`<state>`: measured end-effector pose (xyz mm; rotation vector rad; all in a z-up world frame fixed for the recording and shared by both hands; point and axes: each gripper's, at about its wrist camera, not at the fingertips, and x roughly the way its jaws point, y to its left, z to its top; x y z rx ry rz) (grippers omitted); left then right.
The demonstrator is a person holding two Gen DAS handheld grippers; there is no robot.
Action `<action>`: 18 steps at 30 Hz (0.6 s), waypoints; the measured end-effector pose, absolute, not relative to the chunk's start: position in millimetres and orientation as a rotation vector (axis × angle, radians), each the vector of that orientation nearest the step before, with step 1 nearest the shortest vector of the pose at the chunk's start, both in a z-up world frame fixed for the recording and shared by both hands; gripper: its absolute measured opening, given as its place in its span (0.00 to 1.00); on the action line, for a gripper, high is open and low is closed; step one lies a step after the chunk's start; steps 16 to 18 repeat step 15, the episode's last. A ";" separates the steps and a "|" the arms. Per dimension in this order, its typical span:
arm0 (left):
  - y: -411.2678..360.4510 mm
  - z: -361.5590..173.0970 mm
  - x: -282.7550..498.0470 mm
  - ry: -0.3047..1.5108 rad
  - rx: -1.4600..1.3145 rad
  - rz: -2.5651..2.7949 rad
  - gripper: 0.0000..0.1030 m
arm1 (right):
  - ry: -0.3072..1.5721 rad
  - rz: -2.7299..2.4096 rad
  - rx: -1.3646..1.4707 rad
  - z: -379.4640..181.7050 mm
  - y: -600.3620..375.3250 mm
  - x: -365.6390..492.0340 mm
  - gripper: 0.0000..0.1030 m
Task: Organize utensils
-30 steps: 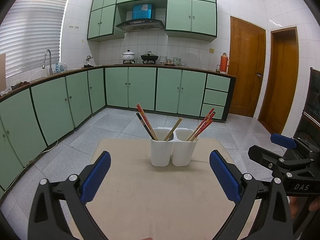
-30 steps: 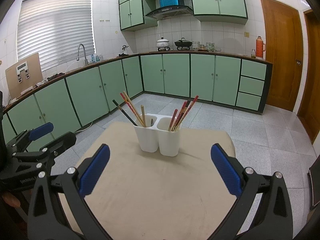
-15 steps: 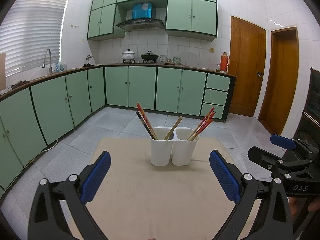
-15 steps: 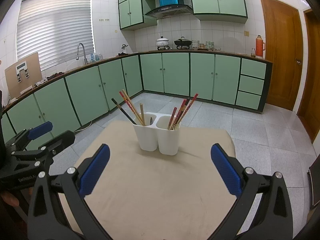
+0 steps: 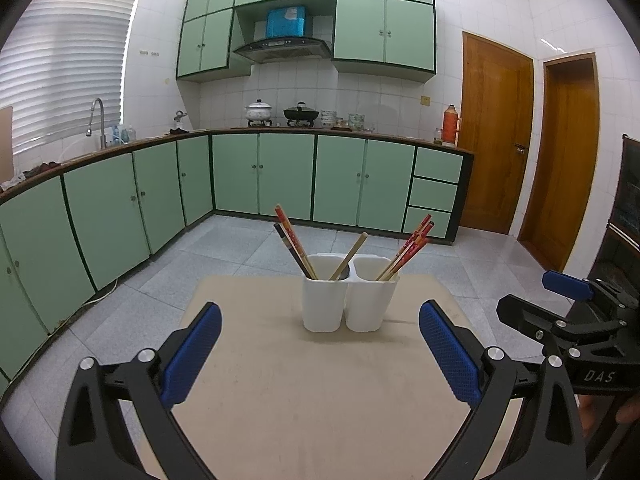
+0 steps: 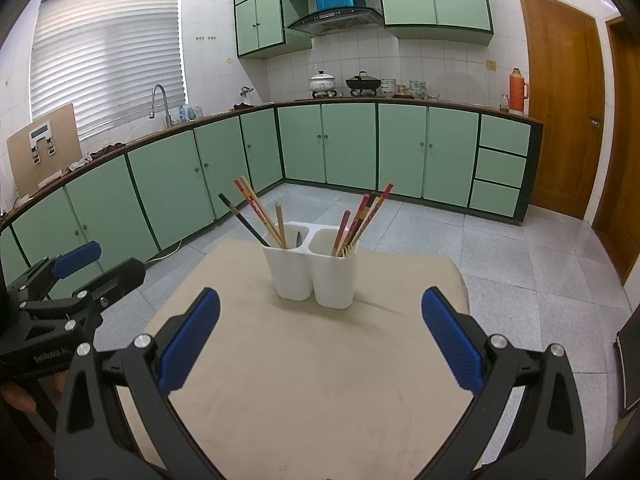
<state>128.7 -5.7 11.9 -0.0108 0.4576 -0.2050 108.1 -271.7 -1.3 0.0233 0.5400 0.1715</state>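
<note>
On the right gripper (image 5: 576,312), seen at three o'clock from the left view, white letters read "DAS". Both it and the left gripper (image 5: 320,356) hover level over the table (image 5: 280,400), jaws wide apart, empty. At twelve o'clock stands the white holder (image 5: 348,304) with chopsticks (image 5: 408,250).

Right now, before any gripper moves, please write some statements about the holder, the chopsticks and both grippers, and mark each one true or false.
1. The white two-compartment holder stands upright on the beige table. True.
2. The left gripper is shut on a chopstick. False: it is open and holds nothing.
3. Both compartments contain chopsticks. True.
4. The black chopstick is in the right compartment. False: it is in the left one.
5. The right gripper touches the holder. False: it is open, apart from it.
</note>
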 end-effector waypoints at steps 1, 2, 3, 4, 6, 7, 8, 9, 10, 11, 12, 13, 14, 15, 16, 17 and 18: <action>-5.6 11.6 128.5 0.458 -0.011 -0.205 0.94 | 0.541 0.171 0.023 -1.7 -272.2 107.9 0.95; -5.3 11.4 128.1 0.456 -0.011 -0.200 0.94 | 0.541 0.171 0.023 -1.4 -272.2 108.2 0.95; -5.2 11.4 128.0 0.454 -0.011 -0.196 0.94 | 0.543 0.170 0.024 -1.8 -272.8 108.2 0.95; -6.6 11.6 128.8 0.456 -0.011 -0.199 0.94 | 0.544 0.169 0.025 -2.4 -273.5 108.0 0.95; -6.3 11.2 129.3 0.461 -0.015 -0.206 0.94 | 0.546 0.168 0.026 -3.1 -274.6 107.7 0.95; -6.8 11.3 130.1 0.462 -0.015 -0.206 0.94 | 0.546 0.167 0.027 -2.7 -274.9 108.1 0.95; -6.5 11.3 130.9 0.464 -0.017 -0.207 0.94 | 0.546 0.167 0.028 -2.5 -275.4 107.7 0.95; -6.2 10.9 131.2 0.468 -0.019 -0.209 0.94 | 0.546 0.167 0.029 -2.2 -275.3 108.2 0.95; -5.5 11.0 131.6 0.470 -0.020 -0.211 0.94 | 0.546 0.168 0.029 -1.7 -275.6 107.9 0.95; -5.2 10.8 131.7 0.471 -0.019 -0.211 0.94 | 0.546 0.168 0.028 -1.9 -276.0 107.2 0.95; -5.4 11.0 132.1 0.472 -0.019 -0.210 0.94 | 0.547 0.167 0.028 -1.7 -275.4 108.1 0.95; -5.3 10.9 132.2 0.472 -0.018 -0.209 0.94 | 0.548 0.167 0.028 -1.9 -275.9 107.6 0.95; -5.3 10.8 132.4 0.473 -0.019 -0.209 0.94 | 0.548 0.167 0.029 -1.9 -276.3 107.2 0.95; -5.3 11.0 132.5 0.474 -0.020 -0.209 0.94 | 0.548 0.167 0.029 -1.9 -276.3 107.2 0.95; -5.3 11.0 132.5 0.474 -0.020 -0.209 0.94 | 0.548 0.167 0.029 -1.9 -276.3 107.2 0.95; -5.3 11.0 132.5 0.474 -0.020 -0.209 0.94 | 0.548 0.167 0.029 -1.9 -276.3 107.2 0.95; -5.3 11.0 132.5 0.474 -0.020 -0.209 0.94 | 0.548 0.167 0.029 -1.9 -276.3 107.2 0.95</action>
